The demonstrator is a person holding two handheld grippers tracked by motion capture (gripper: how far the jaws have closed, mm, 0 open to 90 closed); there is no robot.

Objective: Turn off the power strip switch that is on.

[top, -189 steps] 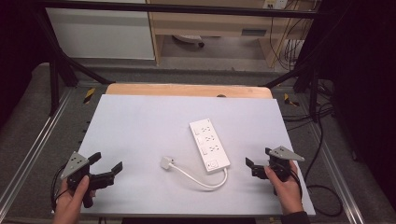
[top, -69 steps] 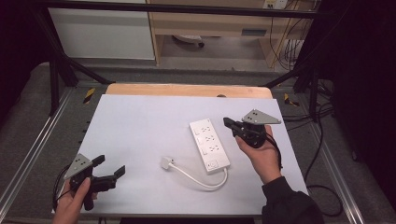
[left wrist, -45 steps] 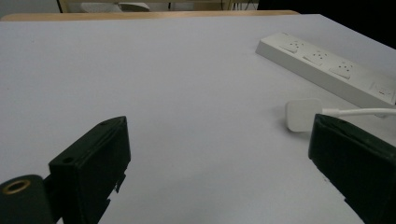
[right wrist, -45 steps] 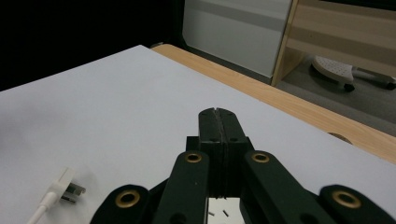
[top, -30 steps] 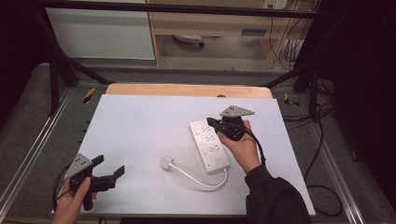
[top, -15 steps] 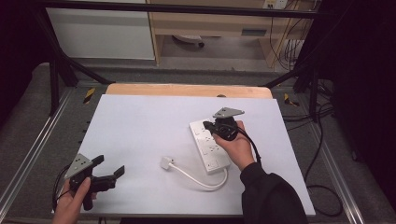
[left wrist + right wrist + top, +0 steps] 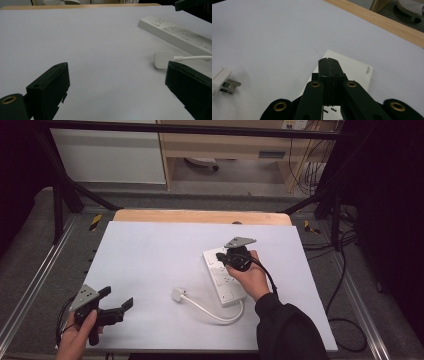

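A white power strip lies near the middle of the white table, its cord curling round to a white plug on the table to its left. My right gripper is shut with nothing between its jaws, and rests over the strip's far end. The plug lies prongs-out at the left of the right gripper view. My left gripper stands open near the table's front left corner, held low. Between its jaws the plug and the strip lie farther off.
A wooden strip edges the table's far side. Metal rails run along both sides. Cables trail on the floor at the right. Broad bare table surface lies left of the strip.
My right gripper has come from the table's right front edge to the strip's far end, drifting left and lower over the last second. The left gripper has stayed put.
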